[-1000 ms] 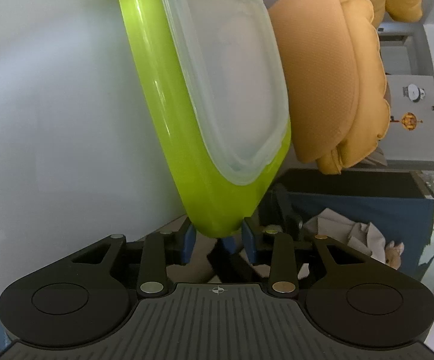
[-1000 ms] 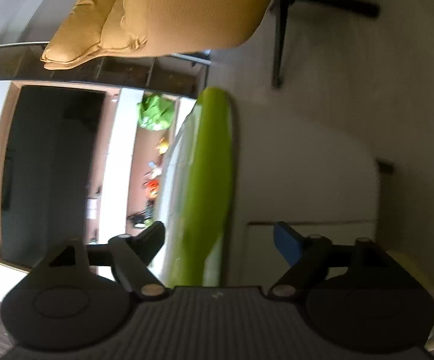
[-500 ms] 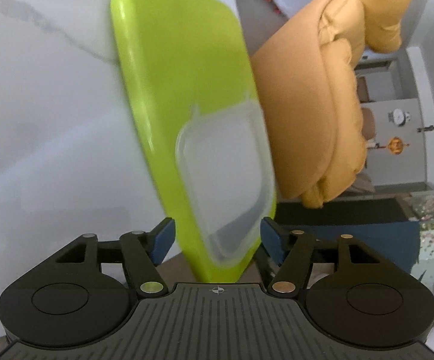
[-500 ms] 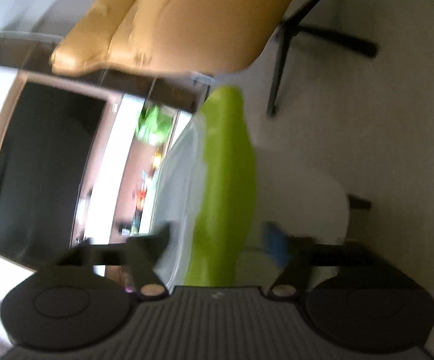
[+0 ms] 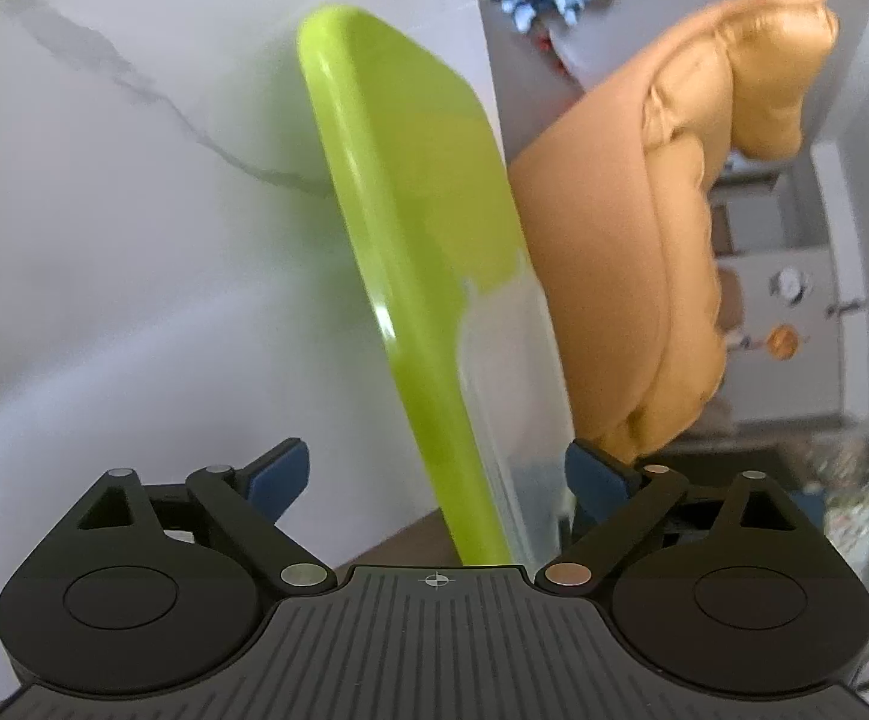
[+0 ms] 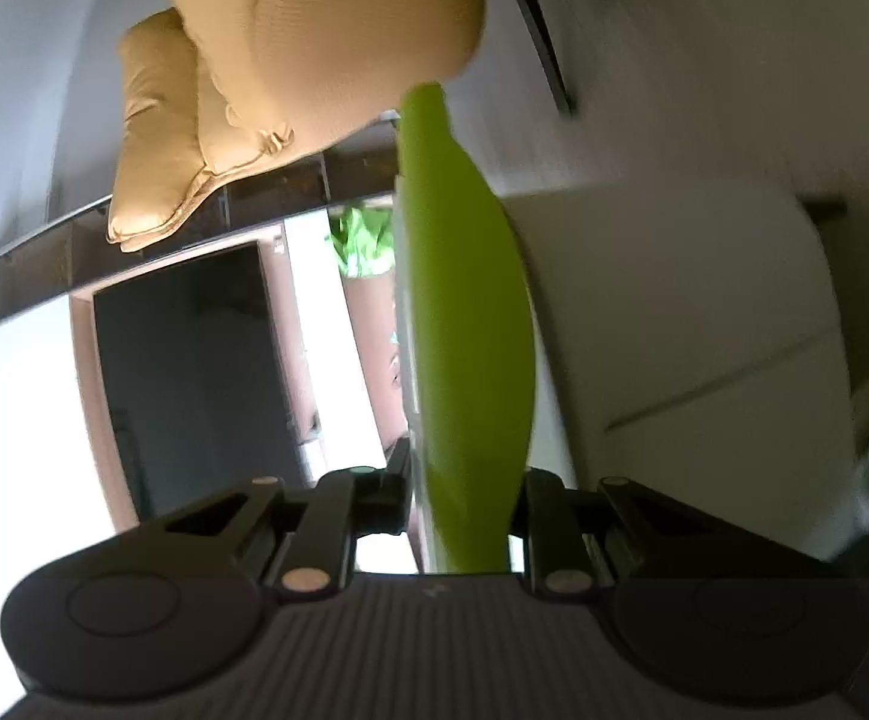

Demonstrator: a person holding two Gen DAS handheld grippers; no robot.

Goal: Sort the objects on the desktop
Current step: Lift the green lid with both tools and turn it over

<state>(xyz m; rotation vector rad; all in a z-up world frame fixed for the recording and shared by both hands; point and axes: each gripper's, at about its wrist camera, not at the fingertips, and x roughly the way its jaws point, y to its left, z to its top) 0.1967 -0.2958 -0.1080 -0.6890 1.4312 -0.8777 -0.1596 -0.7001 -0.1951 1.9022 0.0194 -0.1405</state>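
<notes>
A lime-green lid with a clear plastic insert stands on edge in the air over the white marble table. Its near end runs between the blue pads of my left gripper, whose jaws are opening wide, and neither pad touches it. In the right wrist view the same green lid shows edge-on. My right gripper is shut on its near end, with both black fingers pressed against its sides.
A tan padded chair stands just beyond the table edge and also fills the top of the right wrist view, tan chair. A dark screen and a shelf lie behind. The white tabletop stretches to the right.
My left jaws have let go of the green lid and spread wide while drawing back from it. My right jaws have closed on the lid, and that view has rolled.
</notes>
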